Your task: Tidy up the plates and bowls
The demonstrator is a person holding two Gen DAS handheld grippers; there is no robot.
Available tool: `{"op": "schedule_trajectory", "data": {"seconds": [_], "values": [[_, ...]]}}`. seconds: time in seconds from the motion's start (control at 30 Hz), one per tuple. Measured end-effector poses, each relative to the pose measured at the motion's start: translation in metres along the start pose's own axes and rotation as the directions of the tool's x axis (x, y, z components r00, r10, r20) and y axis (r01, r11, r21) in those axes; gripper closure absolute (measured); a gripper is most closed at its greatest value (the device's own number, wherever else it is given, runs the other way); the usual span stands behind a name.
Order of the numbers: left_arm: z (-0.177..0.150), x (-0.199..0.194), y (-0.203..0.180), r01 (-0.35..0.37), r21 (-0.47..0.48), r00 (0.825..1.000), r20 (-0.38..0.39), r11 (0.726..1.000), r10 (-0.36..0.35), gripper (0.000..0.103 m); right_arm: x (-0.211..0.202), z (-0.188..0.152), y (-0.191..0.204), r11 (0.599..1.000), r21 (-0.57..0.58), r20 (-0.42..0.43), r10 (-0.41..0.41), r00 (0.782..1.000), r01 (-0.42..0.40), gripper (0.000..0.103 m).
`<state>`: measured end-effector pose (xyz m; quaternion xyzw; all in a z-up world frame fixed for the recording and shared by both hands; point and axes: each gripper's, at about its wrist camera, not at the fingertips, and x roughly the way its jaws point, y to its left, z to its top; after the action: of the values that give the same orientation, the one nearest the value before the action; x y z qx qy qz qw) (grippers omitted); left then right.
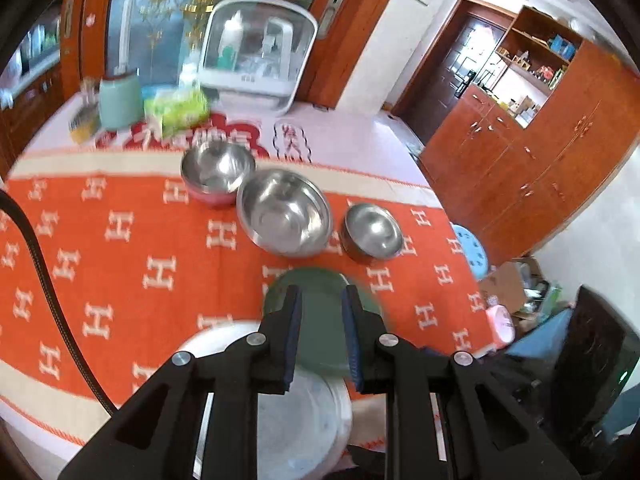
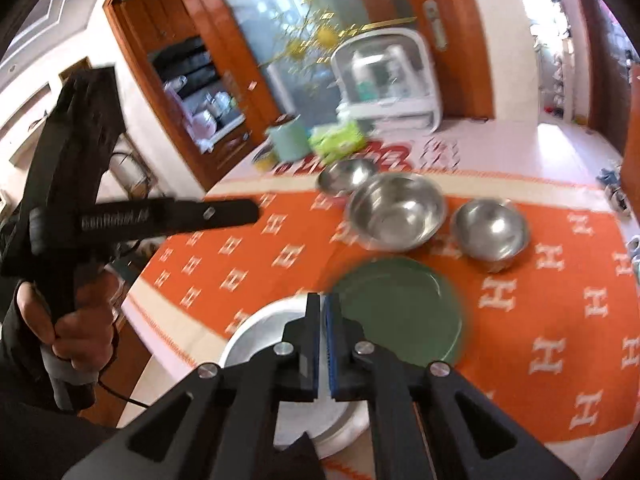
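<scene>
A green plate (image 1: 322,320) (image 2: 400,308) lies on the orange cloth, its near edge over a white plate (image 1: 296,408) (image 2: 264,336). Behind stand three steel bowls: a large one (image 1: 285,213) (image 2: 396,210), a small one to its right (image 1: 373,232) (image 2: 489,229), and a pink-sided one at the back left (image 1: 218,172) (image 2: 346,175). My left gripper (image 1: 322,300) is open and empty, above the green plate; it also shows at the left in the right wrist view (image 2: 224,214). My right gripper (image 2: 322,304) is shut, empty, above where the two plates meet.
At the table's far end stand a white dish-rack box (image 1: 258,56) (image 2: 386,80), a pale green canister (image 1: 120,100) (image 2: 286,142) and a green packet (image 1: 178,112) (image 2: 338,138). A blue stool (image 1: 470,248) and wooden cabinets (image 1: 532,148) are off the right edge.
</scene>
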<state>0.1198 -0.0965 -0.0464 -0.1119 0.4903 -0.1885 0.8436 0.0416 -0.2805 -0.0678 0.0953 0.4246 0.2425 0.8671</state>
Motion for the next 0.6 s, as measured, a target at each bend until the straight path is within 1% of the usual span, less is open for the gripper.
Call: {"op": "schedule_trajectory", "data": {"seconds": [0.13, 0.27, 0.33, 0.6], "values": [[-0.011, -0.001, 0.02, -0.033, -0.01, 0.999, -0.04, 0.999, 0.033, 0.085, 0.003, -0.012, 0.009, 1.0, 0.03, -0.014, -0.009, 1.0, 0.009, 0.1], [-0.019, -0.001, 0.035, -0.037, -0.026, 0.997, -0.075, 0.999, 0.035, 0.084, 0.005, -0.02, 0.014, 0.997, 0.07, -0.016, -0.033, 0.999, 0.034, 0.1], [-0.022, 0.002, 0.037, -0.033, -0.021, 0.995, -0.092, 0.999, 0.031, 0.084, 0.008, -0.022, 0.015, 0.995, 0.086, -0.018, -0.04, 0.999, 0.042, 0.1], [-0.028, 0.011, 0.025, 0.009, 0.007, 0.994, -0.109, 1.0, -0.008, 0.084, 0.006, -0.022, 0.015, 0.992, 0.101, -0.021, -0.071, 0.997, 0.073, 0.1]]}}
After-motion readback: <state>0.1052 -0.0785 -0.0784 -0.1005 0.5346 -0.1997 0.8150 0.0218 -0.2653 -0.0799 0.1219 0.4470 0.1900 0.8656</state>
